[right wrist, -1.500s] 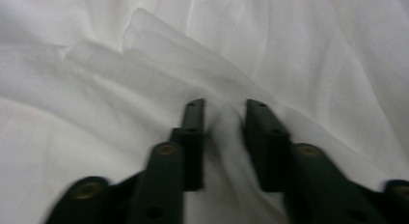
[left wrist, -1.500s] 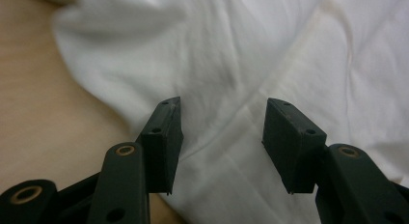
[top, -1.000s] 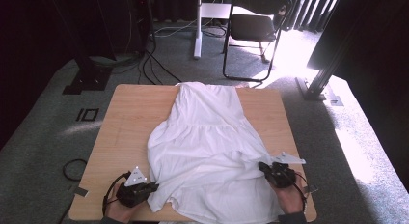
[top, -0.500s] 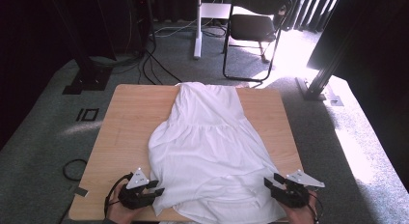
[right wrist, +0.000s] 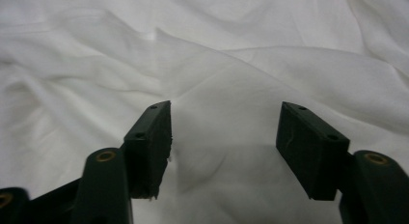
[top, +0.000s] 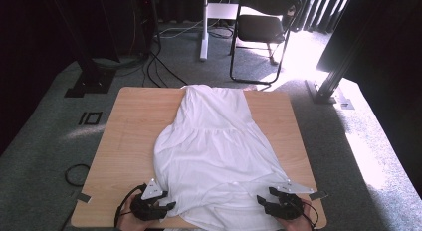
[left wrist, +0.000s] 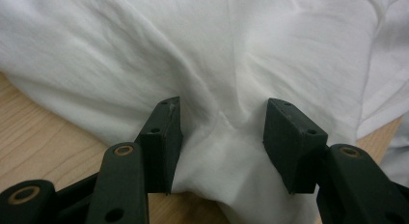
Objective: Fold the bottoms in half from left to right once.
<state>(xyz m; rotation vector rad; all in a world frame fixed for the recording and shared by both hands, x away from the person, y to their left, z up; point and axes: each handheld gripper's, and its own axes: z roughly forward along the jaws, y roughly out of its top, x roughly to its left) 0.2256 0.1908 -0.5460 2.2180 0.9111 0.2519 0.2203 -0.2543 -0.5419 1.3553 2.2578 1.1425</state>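
Note:
A white dress (top: pixel 216 141) lies spread along the wooden table (top: pixel 129 126), bodice at the far edge and skirt hem at the near edge. My left gripper (top: pixel 166 206) rests at the hem's near left corner. Its jaws stand open, with a fold of the white fabric (left wrist: pixel 226 132) lying between them. My right gripper (top: pixel 262 202) sits at the hem's near right corner, jaws open over the rumpled fabric (right wrist: pixel 222 137). A hand shows under each gripper at the bottom of the high view.
A black folding chair (top: pixel 261 27) and a white post (top: pixel 203 27) stand on the carpet beyond the table. Cables (top: pixel 159 61) run across the floor at the back left. Bare wood flanks the dress on both sides.
Both grippers have drawn back toward the near table edge and now sit at the hem corners; the right one has moved farthest, from up on the skirt's right side.

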